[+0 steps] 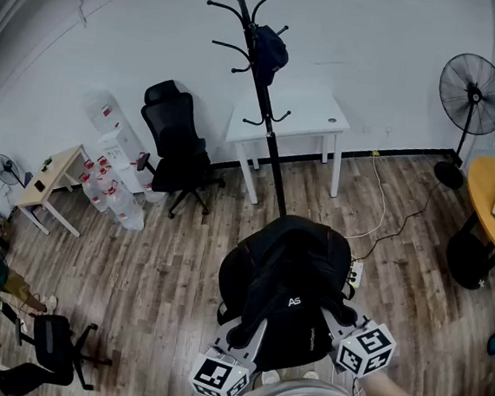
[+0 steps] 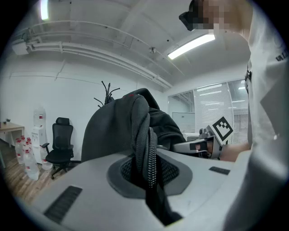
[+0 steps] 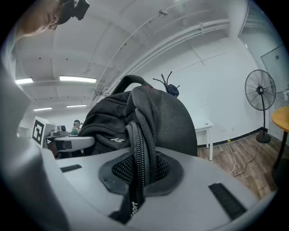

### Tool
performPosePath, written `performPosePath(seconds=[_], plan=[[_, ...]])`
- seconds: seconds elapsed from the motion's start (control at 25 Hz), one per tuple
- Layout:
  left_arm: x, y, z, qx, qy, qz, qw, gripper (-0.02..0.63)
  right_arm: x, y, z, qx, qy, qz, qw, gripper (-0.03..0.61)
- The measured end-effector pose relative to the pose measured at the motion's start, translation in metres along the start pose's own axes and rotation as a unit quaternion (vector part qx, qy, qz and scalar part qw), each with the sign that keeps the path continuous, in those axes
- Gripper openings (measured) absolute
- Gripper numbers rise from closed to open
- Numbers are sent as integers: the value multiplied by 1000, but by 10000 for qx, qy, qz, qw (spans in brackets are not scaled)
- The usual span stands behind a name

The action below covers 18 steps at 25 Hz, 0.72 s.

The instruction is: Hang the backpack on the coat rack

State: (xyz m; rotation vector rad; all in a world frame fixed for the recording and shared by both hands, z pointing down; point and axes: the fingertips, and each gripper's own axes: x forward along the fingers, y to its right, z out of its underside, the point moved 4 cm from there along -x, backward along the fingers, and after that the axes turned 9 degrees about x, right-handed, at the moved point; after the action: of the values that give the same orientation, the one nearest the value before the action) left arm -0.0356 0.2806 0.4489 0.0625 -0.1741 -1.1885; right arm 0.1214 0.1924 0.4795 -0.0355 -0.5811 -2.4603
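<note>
A black backpack (image 1: 287, 284) hangs in the air between both grippers, in front of the person. My left gripper (image 1: 240, 338) is shut on one padded shoulder strap (image 2: 143, 144). My right gripper (image 1: 340, 319) is shut on the other padded strap (image 3: 141, 149). The backpack body (image 2: 117, 131) fills the middle of the left gripper view, and its bulk (image 3: 149, 122) fills the right gripper view. The black coat rack (image 1: 263, 81) stands farther ahead, near the wall, with a dark cap or bag (image 1: 270, 51) on an upper hook. Its tips (image 3: 168, 81) show over the backpack.
A white table (image 1: 294, 123) stands behind the rack. A black office chair (image 1: 175, 151) and water bottles (image 1: 113, 193) are to its left. A standing fan (image 1: 470, 101) and a round wooden table (image 1: 490, 207) are at the right. A cable and power strip (image 1: 358, 269) lie on the floor.
</note>
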Motion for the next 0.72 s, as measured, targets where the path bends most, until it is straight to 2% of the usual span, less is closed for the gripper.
performPosePath(seconds=[0.72], plan=[[27, 17, 5, -69, -120, -301, 9994, 31, -2, 34, -3, -57, -242, -233, 9994, 33]])
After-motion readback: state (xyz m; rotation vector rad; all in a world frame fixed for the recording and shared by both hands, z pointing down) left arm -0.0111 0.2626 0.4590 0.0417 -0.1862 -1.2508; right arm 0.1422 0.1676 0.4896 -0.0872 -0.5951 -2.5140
